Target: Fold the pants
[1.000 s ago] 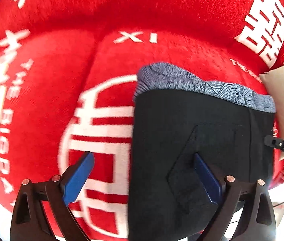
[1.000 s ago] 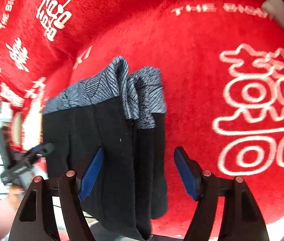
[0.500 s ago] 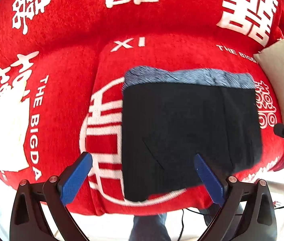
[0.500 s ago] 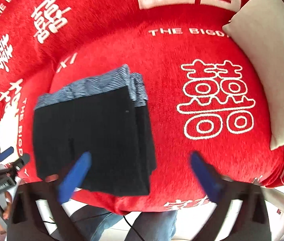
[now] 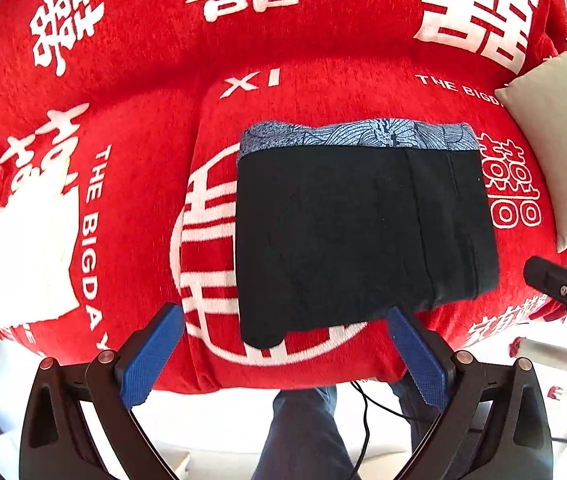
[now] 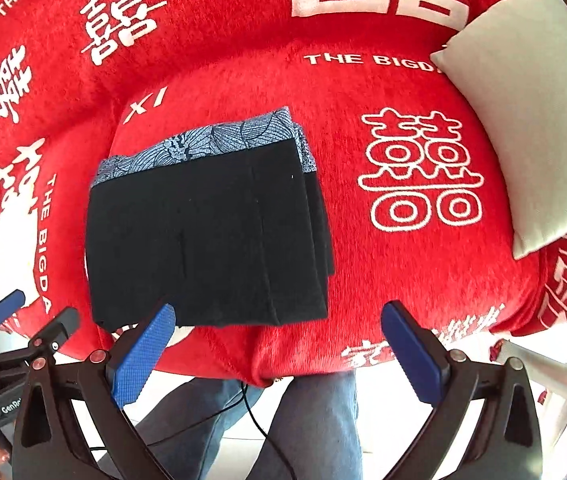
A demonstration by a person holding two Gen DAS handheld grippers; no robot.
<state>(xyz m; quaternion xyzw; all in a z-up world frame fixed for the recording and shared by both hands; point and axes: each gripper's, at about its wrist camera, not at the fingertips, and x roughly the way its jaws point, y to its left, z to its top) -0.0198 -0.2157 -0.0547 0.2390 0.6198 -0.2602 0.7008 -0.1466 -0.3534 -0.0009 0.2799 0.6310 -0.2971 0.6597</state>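
Observation:
The black pants (image 5: pixel 359 236) lie folded into a flat rectangle on the red sofa seat (image 5: pixel 131 152), their blue-grey patterned waistband (image 5: pixel 359 134) at the far edge. They also show in the right wrist view (image 6: pixel 207 236). My left gripper (image 5: pixel 283 352) is open and empty, held back above the seat's front edge, apart from the pants. My right gripper (image 6: pixel 279 348) is open and empty, also pulled back off the sofa. Each gripper shows at the edge of the other's view: right (image 5: pixel 563 288), left (image 6: pixel 23 328).
The sofa cover is red with white characters. A beige cushion (image 6: pixel 531 108) leans at the right end of the seat. The person's jeans-clad legs (image 6: pixel 315 428) and a black cable (image 6: pixel 251 408) are below the seat's front edge, over a white floor.
Both grippers have pulled back and away from the pants, which now lie free and flat on the seat. The view has widened to take in the whole sofa.

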